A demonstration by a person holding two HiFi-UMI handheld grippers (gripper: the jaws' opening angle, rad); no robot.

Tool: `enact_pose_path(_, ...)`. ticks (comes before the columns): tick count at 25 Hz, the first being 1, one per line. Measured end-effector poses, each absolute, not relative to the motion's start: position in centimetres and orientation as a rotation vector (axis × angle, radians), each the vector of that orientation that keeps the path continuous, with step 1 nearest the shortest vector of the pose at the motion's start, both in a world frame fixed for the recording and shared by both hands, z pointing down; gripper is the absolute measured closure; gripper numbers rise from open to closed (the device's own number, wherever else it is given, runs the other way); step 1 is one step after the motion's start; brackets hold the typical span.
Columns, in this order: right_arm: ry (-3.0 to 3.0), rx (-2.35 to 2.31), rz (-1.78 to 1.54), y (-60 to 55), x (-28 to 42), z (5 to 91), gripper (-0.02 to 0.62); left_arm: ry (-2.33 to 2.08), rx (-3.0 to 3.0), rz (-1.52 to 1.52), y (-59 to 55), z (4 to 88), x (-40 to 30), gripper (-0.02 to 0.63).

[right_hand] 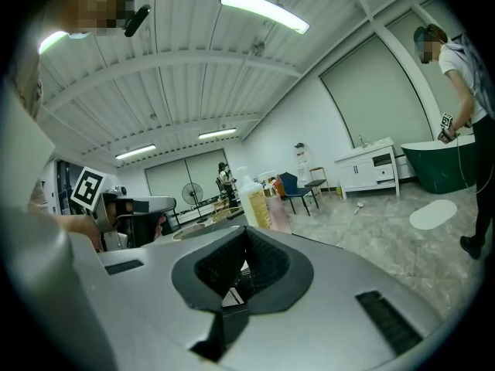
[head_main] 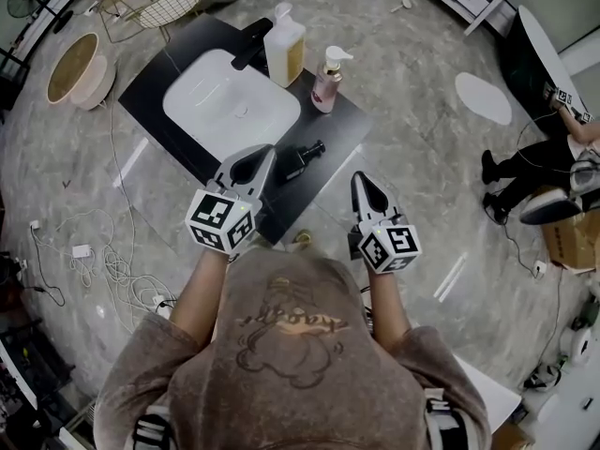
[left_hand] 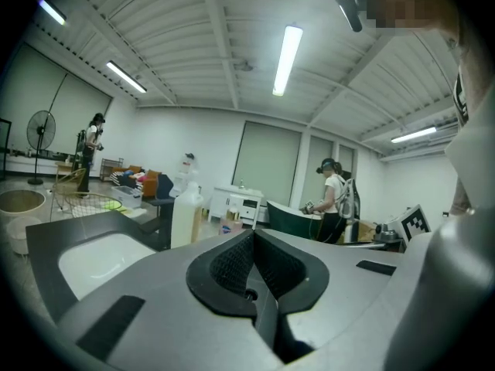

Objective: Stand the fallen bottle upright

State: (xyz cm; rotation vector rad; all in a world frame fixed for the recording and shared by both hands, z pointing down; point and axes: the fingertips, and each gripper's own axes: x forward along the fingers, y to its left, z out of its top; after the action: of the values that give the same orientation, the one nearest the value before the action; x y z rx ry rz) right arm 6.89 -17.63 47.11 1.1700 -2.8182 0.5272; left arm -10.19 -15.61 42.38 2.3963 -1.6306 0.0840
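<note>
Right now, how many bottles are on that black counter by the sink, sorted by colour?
Yellowish bottle, upright: 1
Pink bottle, upright: 1
Black bottle, lying on its side: 1
Total: 3

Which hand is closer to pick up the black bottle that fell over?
Probably the left. The left hand-held gripper is close beside the fallen black bottle, while the right hand-held gripper is farther away. Both are shut, so either must open first.
</note>
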Motion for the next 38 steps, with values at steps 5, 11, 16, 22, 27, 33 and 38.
enact_pose_path(5,-2.800,1.250,0.533,-17.8,7.3,46.8,0.595,-1.563,2.441,0.093,-16.5,41.9,-9.9,0.588)
enact_pose_path(11,-2.780,1.320,0.538,-18.1,6.7,46.1,0.595,-1.462,2.512,0.152,-17.6,41.0,-9.4,0.588)
enact_pose_path(16,-2.768,1.359,0.517,-18.4,6.0,45.8,0.595,-1.411,2.542,0.165,-18.7,41.1,-9.6,0.588)
enact_pose_path(22,-2.748,1.389,0.505,-18.5,5.5,45.8,0.595,-1.357,2.563,0.196,-19.5,42.1,-9.2,0.588)
enact_pose_path(27,-2.736,1.405,0.511,-18.5,5.3,45.8,0.595,-1.280,2.583,0.237,-19.6,42.6,-8.3,0.584)
enact_pose_path(33,-2.724,1.422,0.502,-18.3,5.5,45.9,0.595,-1.234,2.591,0.264,-19.9,43.0,-7.9,0.524)
enact_pose_path(38,-2.720,1.436,0.497,-18.6,5.7,45.8,0.595,-1.186,2.604,0.315,-20.2,43.6,-7.5,0.467)
